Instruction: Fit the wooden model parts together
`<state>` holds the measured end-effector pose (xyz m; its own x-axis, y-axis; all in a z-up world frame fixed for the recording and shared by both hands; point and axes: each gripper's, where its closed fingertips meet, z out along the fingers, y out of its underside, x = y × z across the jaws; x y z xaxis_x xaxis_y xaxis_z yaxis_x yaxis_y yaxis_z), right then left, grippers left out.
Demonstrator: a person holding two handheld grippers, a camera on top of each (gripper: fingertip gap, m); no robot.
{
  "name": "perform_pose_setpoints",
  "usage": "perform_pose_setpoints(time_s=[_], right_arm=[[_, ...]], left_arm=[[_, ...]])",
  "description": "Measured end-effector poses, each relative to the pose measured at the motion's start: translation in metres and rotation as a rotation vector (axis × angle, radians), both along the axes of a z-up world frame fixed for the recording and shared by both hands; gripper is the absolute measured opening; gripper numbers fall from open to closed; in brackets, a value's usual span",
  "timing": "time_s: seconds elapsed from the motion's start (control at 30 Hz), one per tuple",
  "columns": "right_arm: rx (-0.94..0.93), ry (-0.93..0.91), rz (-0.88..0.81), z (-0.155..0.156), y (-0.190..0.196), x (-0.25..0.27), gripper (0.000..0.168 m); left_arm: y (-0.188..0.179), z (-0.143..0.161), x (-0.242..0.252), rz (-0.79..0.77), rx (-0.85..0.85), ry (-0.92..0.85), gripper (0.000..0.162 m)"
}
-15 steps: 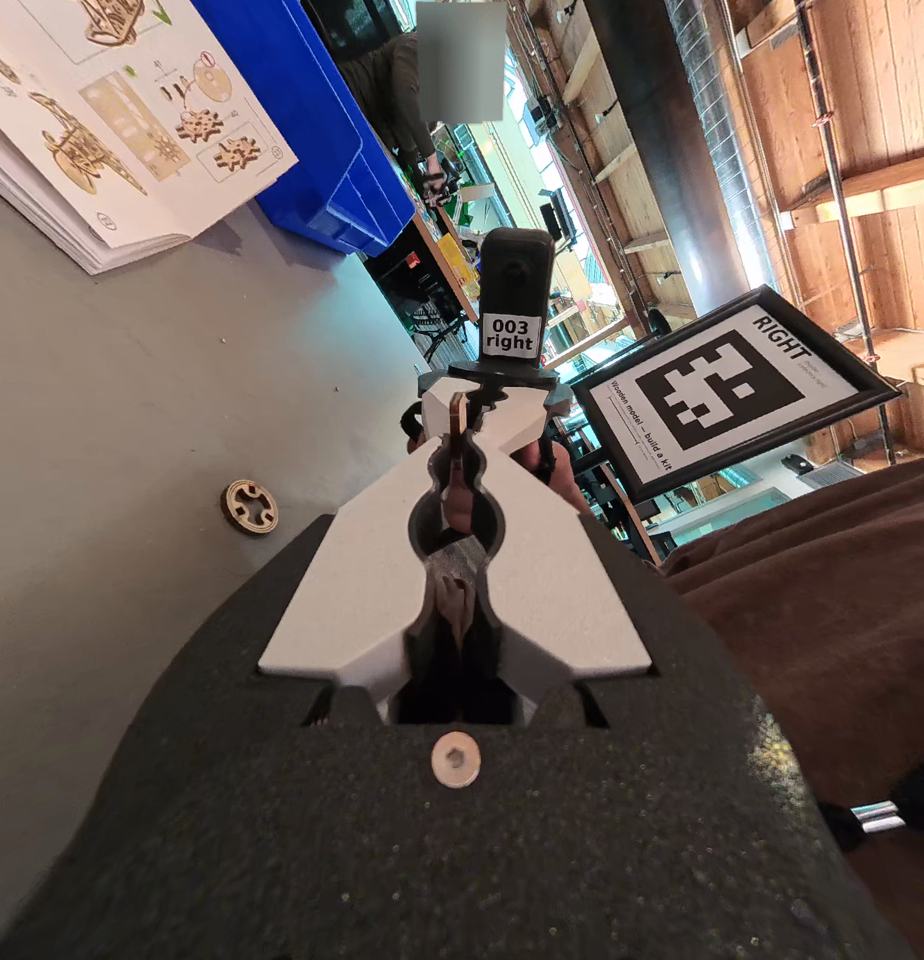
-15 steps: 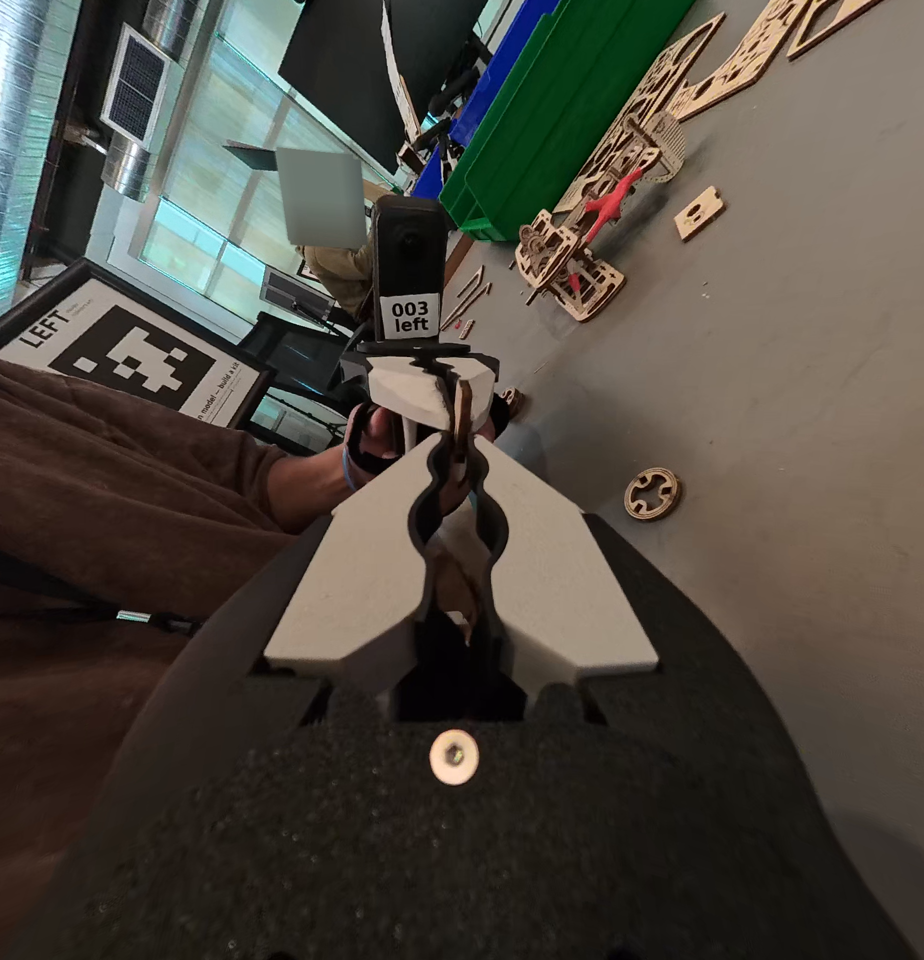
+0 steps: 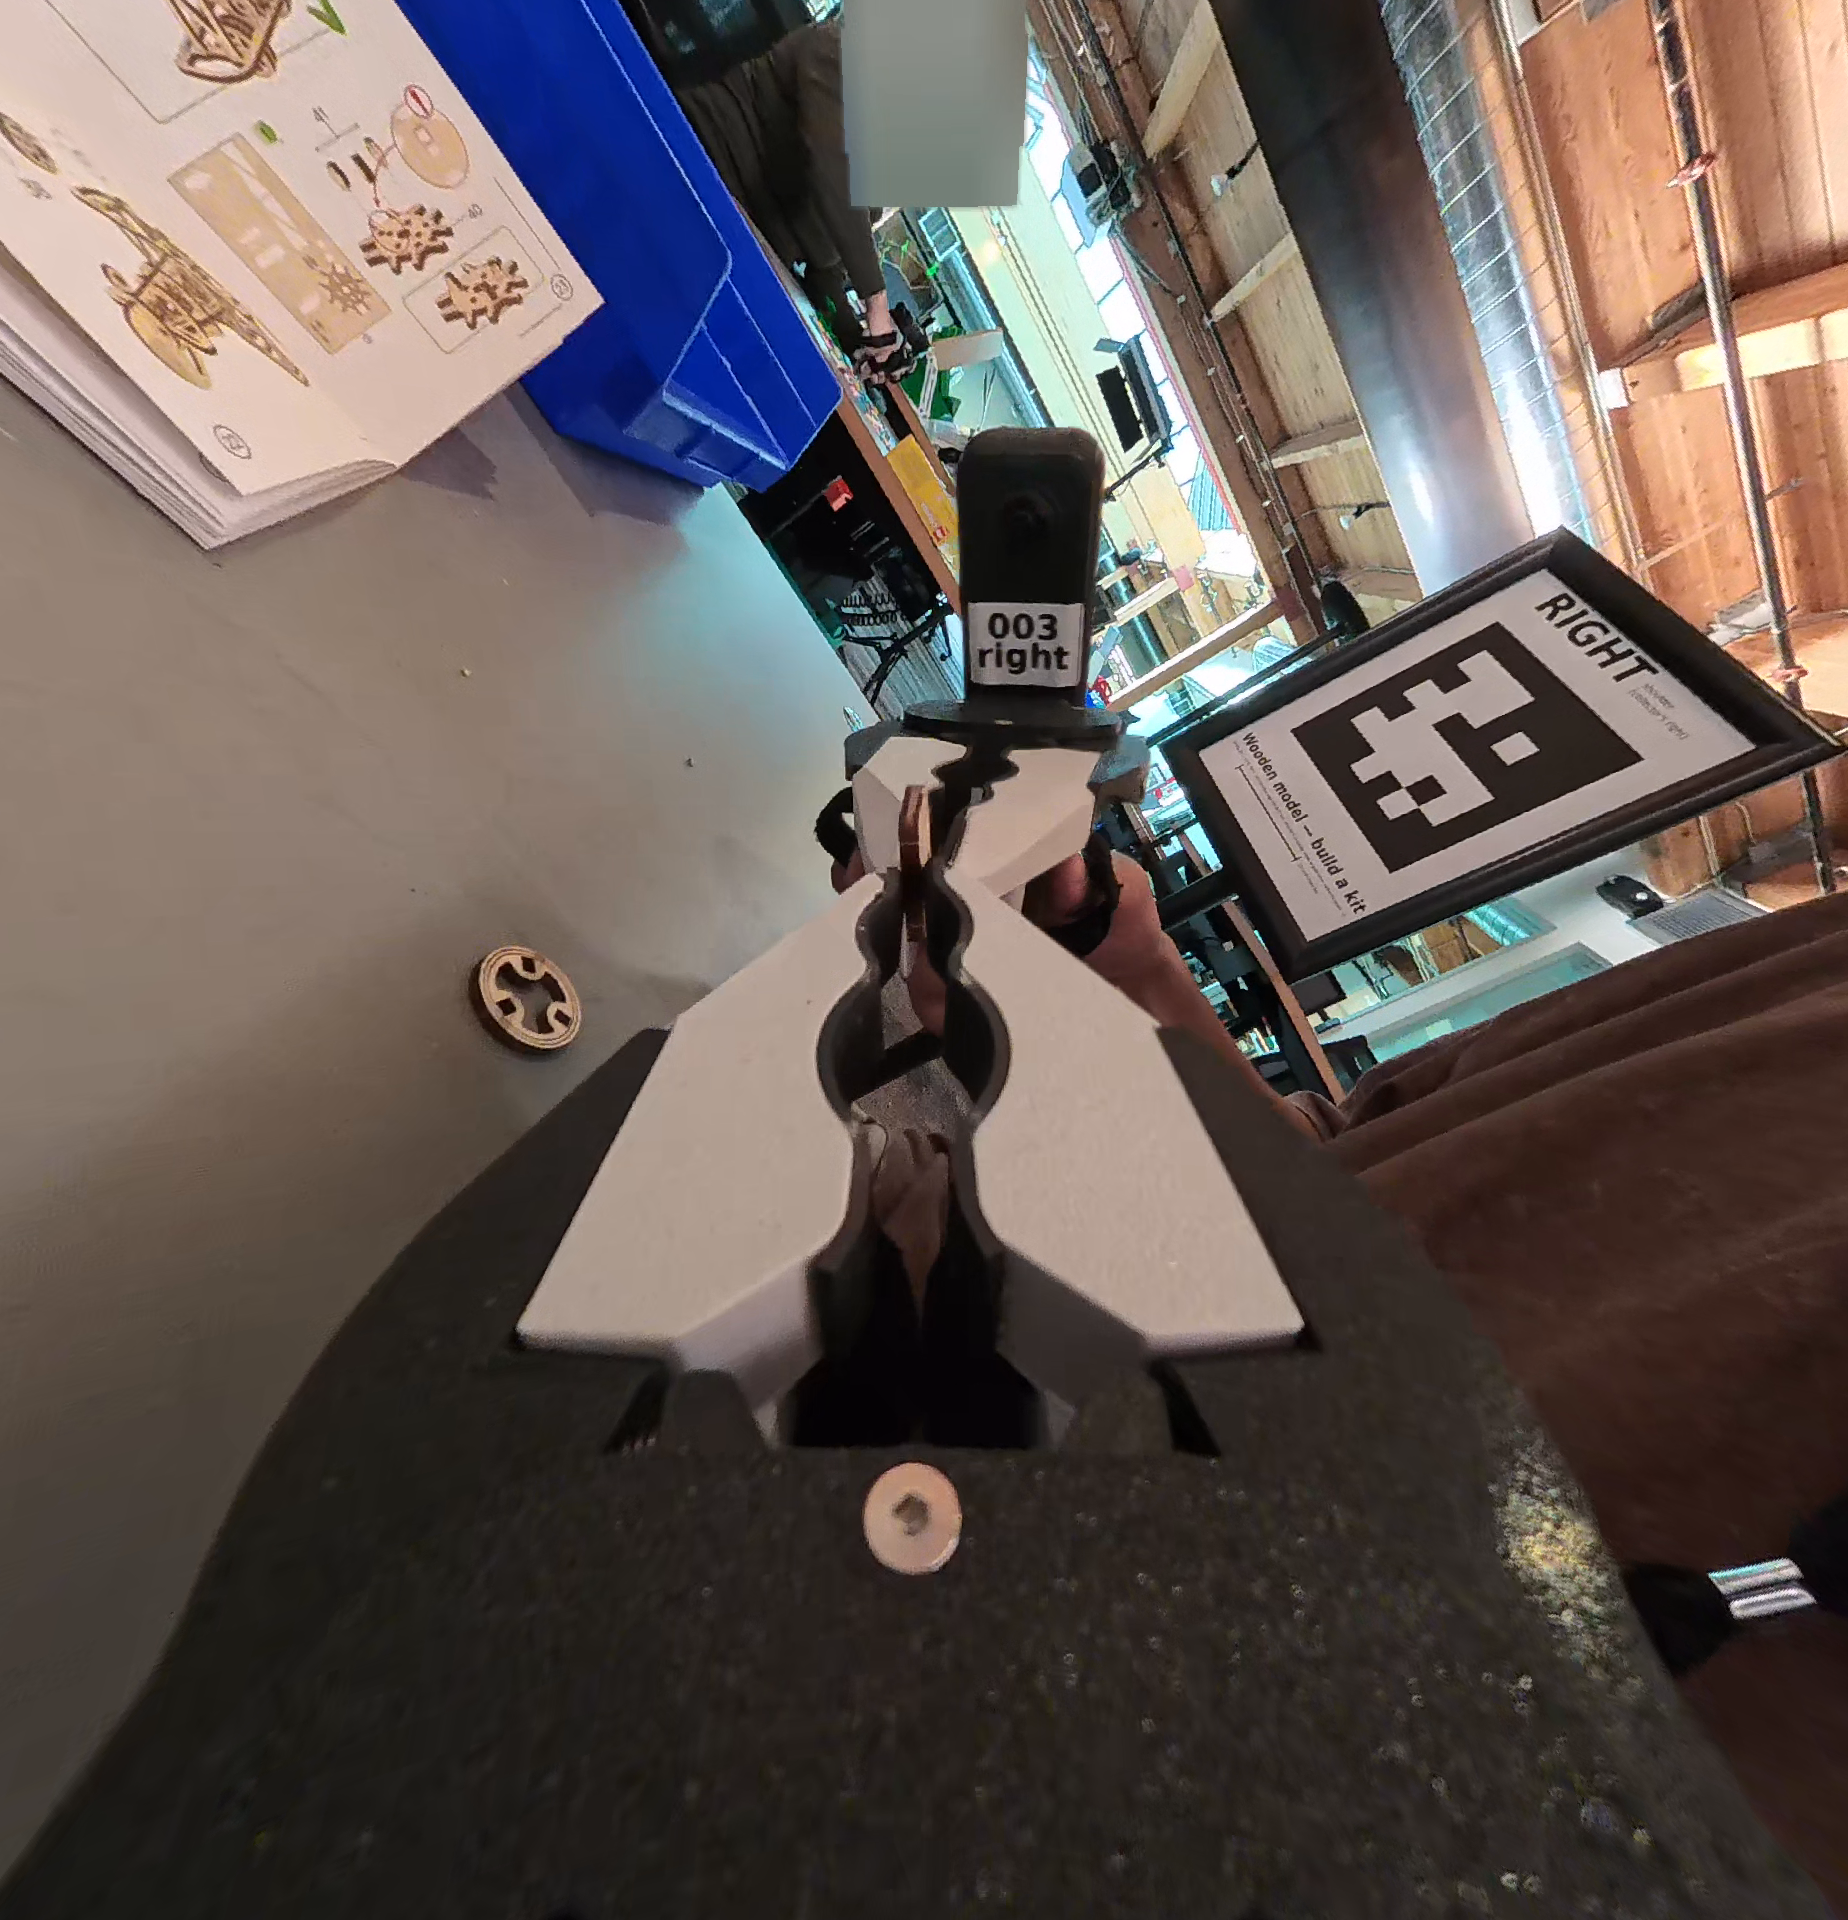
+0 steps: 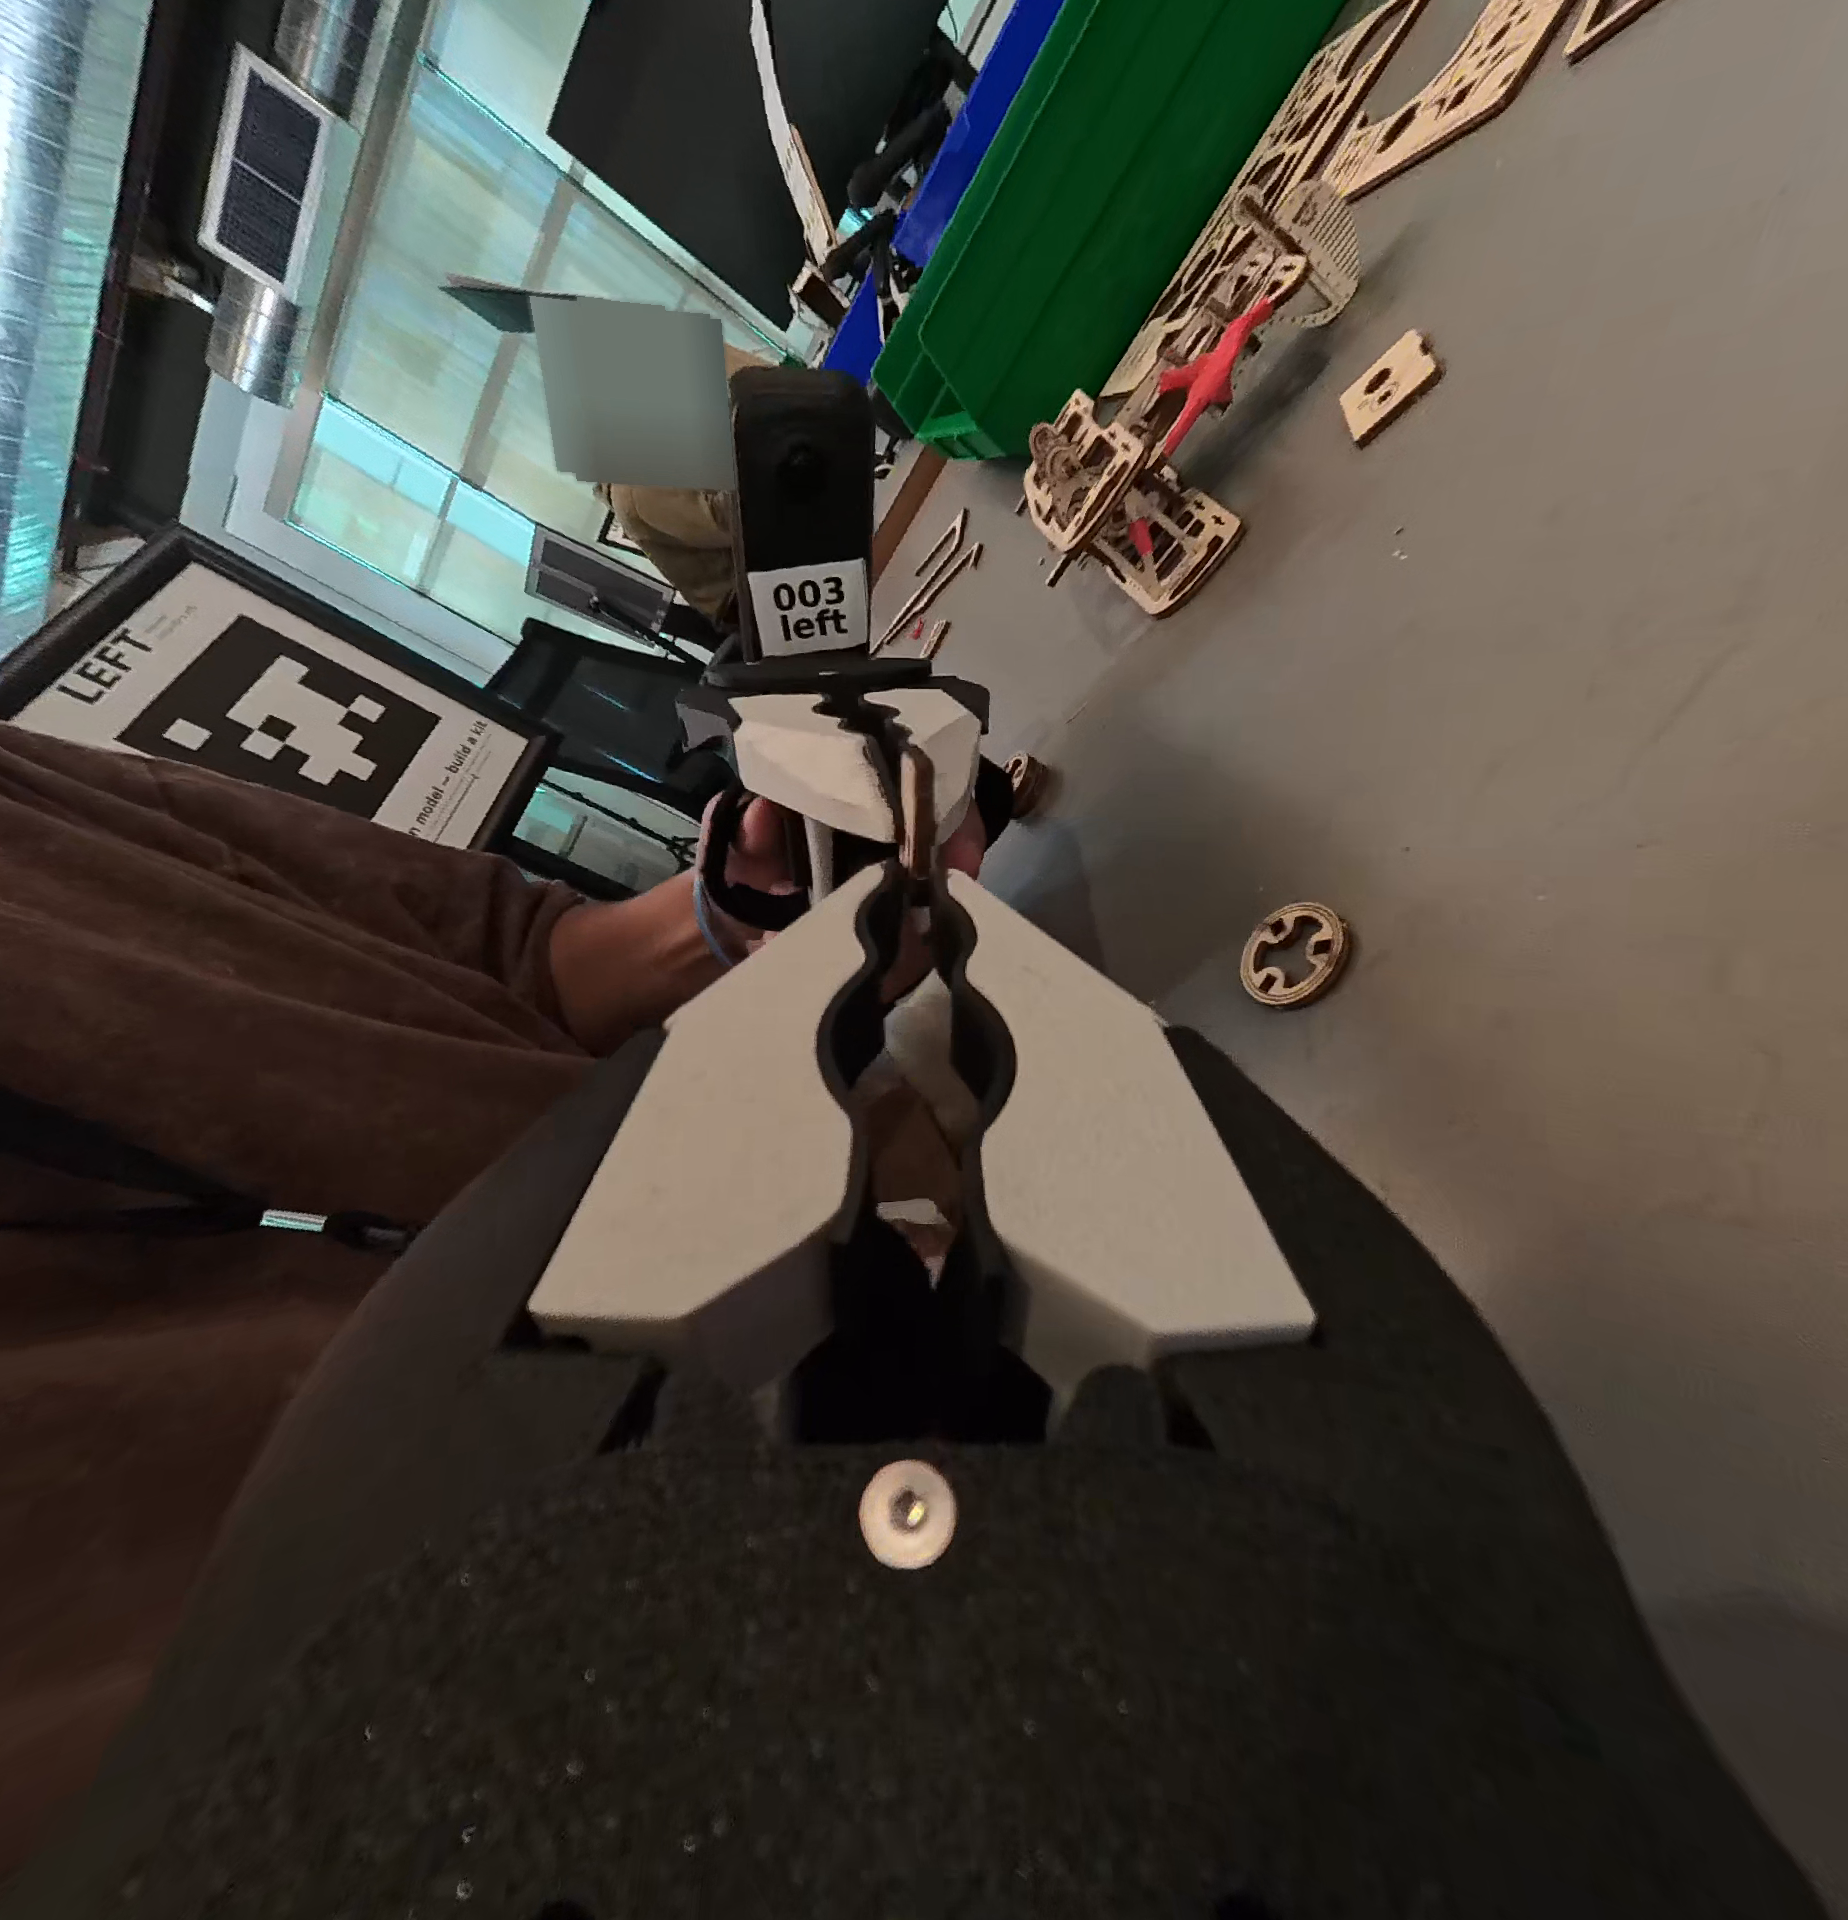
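Left wrist view shows the left tongs (image 3: 915, 914) tip to tip with the right tongs (image 3: 951, 821), both pressed together on one thin wooden part (image 3: 912, 862) held edge-on between them. A wooden ring (image 3: 525, 1001) lies on the bench (image 3: 276, 831) just left of the left tongs. Such thin plywood looks light, stiff and snappable; best gripped on its flat faces near the joint.

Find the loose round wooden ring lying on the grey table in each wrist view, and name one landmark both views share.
Left wrist view: wooden ring lies left of centre, beside the left gripper.
Right wrist view: the ring lies right of centre, beside the right gripper.
Shared landmark: the grey table.
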<state>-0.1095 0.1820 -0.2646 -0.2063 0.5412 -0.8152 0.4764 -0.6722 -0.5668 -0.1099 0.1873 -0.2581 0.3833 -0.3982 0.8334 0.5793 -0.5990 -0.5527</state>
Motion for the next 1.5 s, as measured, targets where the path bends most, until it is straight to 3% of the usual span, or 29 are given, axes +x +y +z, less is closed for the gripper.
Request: perform_pose_setpoints(time_s=[0.37, 0.63, 0.87, 0.97, 1.2, 1.5], right_arm=[[0.183, -0.107, -0.108, -0.016, 0.007, -0.006, 0.005], [0.438, -0.235, -0.197, -0.037, 0.016, -0.005, 0.008], [0.076, -0.052, -0.155, -0.015, 0.019, -0.006, 0.01], [-0.033, -0.018, -0.102, -0.01, 0.012, -0.006, 0.003], [-0.109, 0.005, -0.058, -0.003, 0.009, -0.004, 0.003], [-0.08, -0.006, -0.083, -0.007, 0.011, -0.004, 0.005]], left_arm=[[0.006, -0.015, -0.004, 0.088, -0.055, 0.066, 0.001], [0.012, -0.035, -0.004, 0.122, -0.12, 0.158, 0.002], [0.009, -0.02, 0.007, 0.038, -0.108, 0.025, 0.0], [0.006, -0.017, 0.011, 0.013, -0.098, 0.004, 0.001], [0.004, -0.011, 0.013, -0.014, -0.058, 0.012, 0.001], [0.004, -0.013, 0.007, 0.0, -0.055, -0.005, 0.0]])
